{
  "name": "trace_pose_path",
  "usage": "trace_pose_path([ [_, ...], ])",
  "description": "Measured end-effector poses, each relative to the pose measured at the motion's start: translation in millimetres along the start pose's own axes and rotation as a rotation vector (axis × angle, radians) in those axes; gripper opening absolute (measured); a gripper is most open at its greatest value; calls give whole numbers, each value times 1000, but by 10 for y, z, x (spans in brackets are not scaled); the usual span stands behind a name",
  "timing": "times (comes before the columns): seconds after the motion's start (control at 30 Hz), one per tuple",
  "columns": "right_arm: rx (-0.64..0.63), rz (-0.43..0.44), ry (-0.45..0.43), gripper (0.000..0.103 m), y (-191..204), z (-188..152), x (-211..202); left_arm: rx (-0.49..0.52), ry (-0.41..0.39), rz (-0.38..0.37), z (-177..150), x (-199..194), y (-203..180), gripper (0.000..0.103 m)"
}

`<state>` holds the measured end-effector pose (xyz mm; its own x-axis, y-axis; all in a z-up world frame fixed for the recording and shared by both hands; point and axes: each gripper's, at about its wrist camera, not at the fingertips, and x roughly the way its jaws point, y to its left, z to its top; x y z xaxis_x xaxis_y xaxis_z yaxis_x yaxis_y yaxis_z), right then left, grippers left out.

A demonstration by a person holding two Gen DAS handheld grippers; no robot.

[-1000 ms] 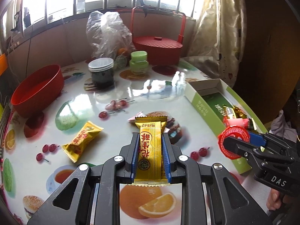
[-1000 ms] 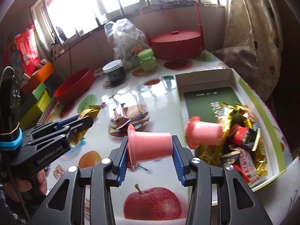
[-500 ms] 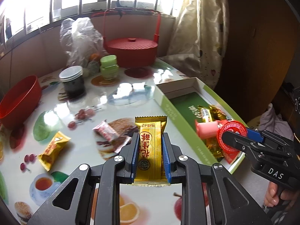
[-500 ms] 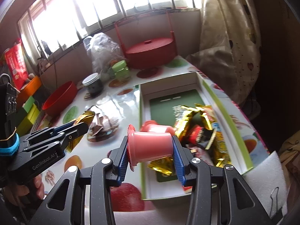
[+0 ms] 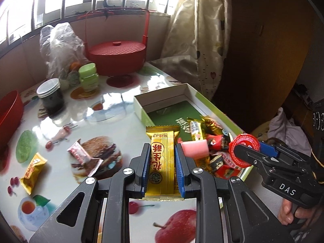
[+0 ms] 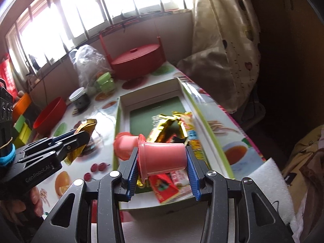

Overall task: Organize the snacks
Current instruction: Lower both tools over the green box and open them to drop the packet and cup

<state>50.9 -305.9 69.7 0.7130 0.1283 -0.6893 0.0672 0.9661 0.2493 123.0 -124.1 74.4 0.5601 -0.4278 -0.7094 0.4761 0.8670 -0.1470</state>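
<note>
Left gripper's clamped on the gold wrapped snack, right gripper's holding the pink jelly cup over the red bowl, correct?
Not quite. The left gripper does clamp the gold wrapped snack, but the right gripper holds the pink jelly cup over the green snack box, not the red bowl. The right wrist view shows it.

Left gripper [image 5: 162, 170] fingers clamped, level; right gripper [image 6: 162, 162] fingers likewise, tilted downward
</note>
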Motion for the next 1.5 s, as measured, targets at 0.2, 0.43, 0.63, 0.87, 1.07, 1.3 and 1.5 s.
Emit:
trace_pose_path([
  [0.2,0,-40,2,42,-109,-29,17,3,17,-21,4,85,-98,24],
  [0.43,-22,-97,15,42,-186,-63,110,15,40,-34,-11,198,-219,24],
  [0.63,-44,-119,25,42,-206,-78,186,14,57,-36,-15,291,-253,24],
  [0.87,-60,-120,19,42,-170,-61,262,16,64,-32,8,388,-310,24],
  [1.07,-66,-120,15,42,-157,-54,295,10,62,-23,52,468,-323,24],
  [1.3,-74,-123,12,42,-151,-47,331,15,52,-7,121,568,-365,24],
  [1.5,-91,-132,4,42,-137,-36,380,12,43,9,196,655,-383,24],
])
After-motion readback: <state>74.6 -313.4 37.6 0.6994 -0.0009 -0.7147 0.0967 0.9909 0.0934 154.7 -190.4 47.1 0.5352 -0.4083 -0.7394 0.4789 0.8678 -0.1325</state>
